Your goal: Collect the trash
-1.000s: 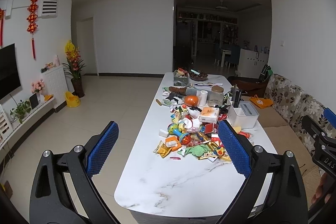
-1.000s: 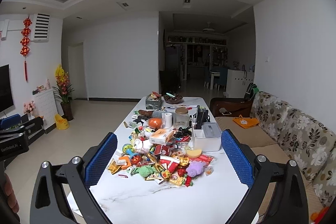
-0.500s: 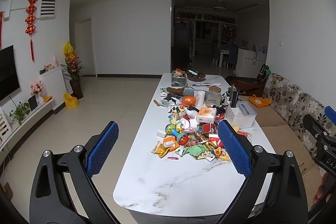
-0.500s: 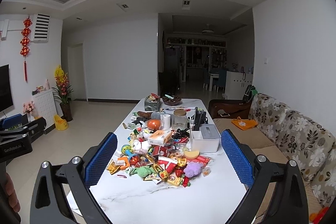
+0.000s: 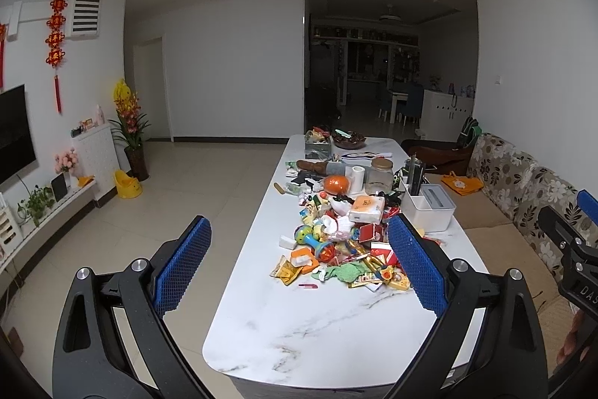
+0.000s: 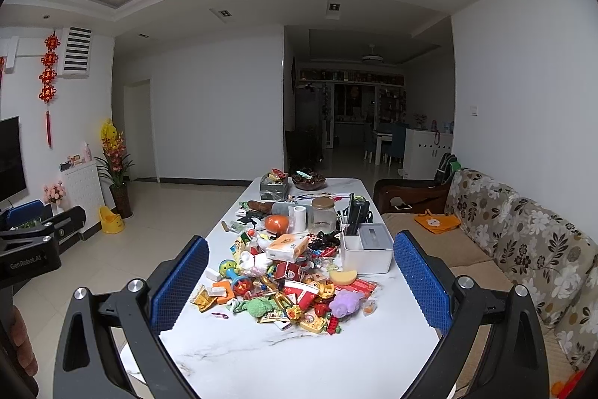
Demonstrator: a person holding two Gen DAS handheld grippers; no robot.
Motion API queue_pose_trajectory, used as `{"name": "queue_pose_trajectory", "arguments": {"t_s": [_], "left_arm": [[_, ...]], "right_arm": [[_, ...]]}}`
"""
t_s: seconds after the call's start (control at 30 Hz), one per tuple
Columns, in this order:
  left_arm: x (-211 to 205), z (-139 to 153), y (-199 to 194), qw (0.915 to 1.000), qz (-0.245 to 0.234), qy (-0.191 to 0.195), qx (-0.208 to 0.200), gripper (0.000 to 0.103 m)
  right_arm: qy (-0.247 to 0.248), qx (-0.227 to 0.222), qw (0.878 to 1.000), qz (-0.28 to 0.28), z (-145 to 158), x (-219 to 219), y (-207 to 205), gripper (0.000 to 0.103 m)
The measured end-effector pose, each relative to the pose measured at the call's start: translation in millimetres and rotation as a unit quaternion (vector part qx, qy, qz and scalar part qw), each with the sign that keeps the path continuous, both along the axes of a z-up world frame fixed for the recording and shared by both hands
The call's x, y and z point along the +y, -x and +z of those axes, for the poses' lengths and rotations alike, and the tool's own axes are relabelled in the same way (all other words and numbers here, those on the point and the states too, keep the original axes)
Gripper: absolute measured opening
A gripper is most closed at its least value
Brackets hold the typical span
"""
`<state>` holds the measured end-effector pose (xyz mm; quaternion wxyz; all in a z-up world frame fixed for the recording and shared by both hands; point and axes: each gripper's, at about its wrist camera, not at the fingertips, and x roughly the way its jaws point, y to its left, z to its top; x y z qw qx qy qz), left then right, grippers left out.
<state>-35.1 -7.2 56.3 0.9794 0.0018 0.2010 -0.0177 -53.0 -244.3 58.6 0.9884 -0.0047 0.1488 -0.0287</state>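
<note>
Trash (image 6: 287,290) lies heaped in the middle of the long marble table (image 5: 317,331), wrappers and packets mixed in with toys, so we judge nothing has been collected yet. Reading the pile from its left edge, we see a crumpled yellow wrapper (image 6: 205,300) lying apart from the rest on bare marble, probably the easiest first pick since nothing rests on it. Next comes an orange block (image 6: 223,288), then a green cloth (image 6: 258,306) and a red-and-white packet (image 6: 299,291) in the thick of the heap, and a purple plush toy (image 6: 345,301) toward the right. Behind the pile stands a white organiser box (image 6: 368,251), beside a glass jar (image 6: 323,215) and an orange ball (image 6: 277,224); these look like keepers, not rubbish.

We hold both tools back from the near end of the table, well short of the heap, likely to survey it before choosing. Our left gripper (image 5: 299,268) has its blue pads spread wide with nothing between them and touches nothing. Our right gripper (image 6: 301,287) is likewise fully spread, empty, and clear of the table.
</note>
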Motion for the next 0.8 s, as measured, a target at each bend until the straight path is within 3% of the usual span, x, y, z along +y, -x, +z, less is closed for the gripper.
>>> {"name": "queue_pose_trajectory", "arguments": {"t_s": [0.8], "left_arm": [[-2.4,-0.5,-1.7,0.9999,-0.001,-0.016,-0.004,0.093]], "right_arm": [[0.002,0.003,1.000,0.001,-5.5,3.0,-1.0,0.098]]}}
